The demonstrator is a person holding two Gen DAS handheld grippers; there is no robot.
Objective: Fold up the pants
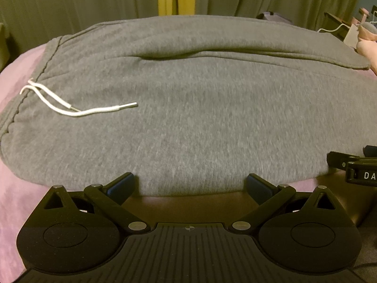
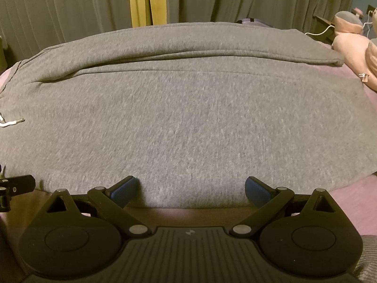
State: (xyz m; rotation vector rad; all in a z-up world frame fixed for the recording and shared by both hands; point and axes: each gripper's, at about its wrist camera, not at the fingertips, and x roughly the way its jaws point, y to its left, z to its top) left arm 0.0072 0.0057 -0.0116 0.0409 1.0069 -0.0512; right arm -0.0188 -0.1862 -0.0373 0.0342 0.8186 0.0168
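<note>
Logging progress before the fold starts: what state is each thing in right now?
Grey knit sweatpants: spread flat on the pink bedsheet, legs side by side, unfolded.
White drawstring: untied, loose on the fabric.
Left tongs: open at the near edge.
Right tongs: open at the near edge.

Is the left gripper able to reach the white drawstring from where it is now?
Probably yes. The left gripper is open at the pants' near edge, and the drawstring lies exposed on top, nothing blocking.

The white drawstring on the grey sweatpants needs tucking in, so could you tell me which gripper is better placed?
Left: the white drawstring lies near the left gripper; the right gripper sees only its tip.
</note>
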